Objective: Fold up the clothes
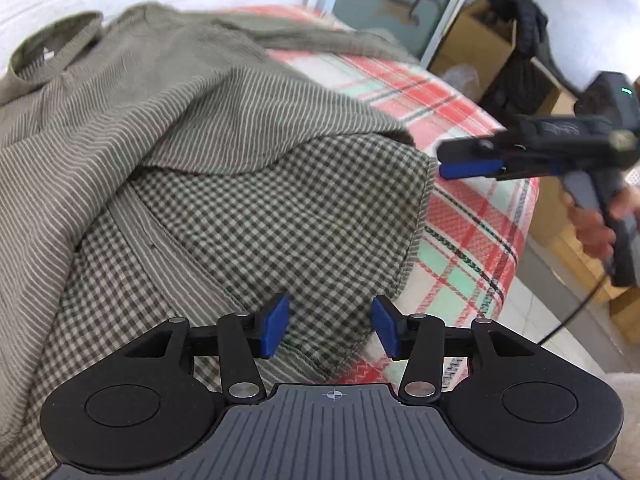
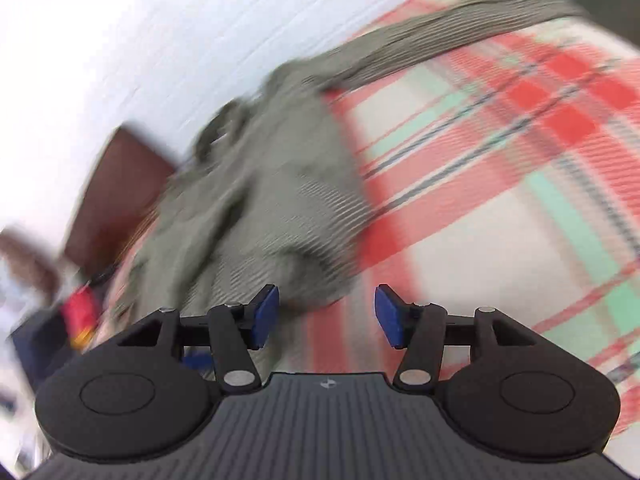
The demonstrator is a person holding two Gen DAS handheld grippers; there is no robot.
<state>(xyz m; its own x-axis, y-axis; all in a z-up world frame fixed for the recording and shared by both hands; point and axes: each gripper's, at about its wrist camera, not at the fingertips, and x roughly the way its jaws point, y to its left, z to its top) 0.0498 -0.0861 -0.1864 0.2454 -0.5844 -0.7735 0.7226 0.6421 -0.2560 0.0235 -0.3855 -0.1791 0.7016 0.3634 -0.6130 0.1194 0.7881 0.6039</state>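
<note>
1. The garment, a grey-green piece with a striped upper layer and a checked lower panel, is spread over the plaid blanket that covers the work surface.
2. In the left wrist view the striped part is seen turned over onto the checked panel, so one fold is judged to be already laid; its edge runs slantwise and is not squared.
3. The left gripper is held just above the near hem of the checked panel, with its blue pads spread apart and no cloth pinched between them: it is released.
4. The right gripper is likewise released, its jaws parted over bare blanket beside the cloth's edge; from the left wrist view it is seen off to the right of the garment, held by a hand.
5. The right wrist view is badly smeared, so whether a sleeve trails at the far side can only be guessed; a long strip of cloth does seem to stretch away there.
6. The neckline lies exposed at the far left.
7. What is left, by this judgement: the loose strip is to be tucked in, the bunched layers smoothed, and the piece folded again into a compact packet.
</note>
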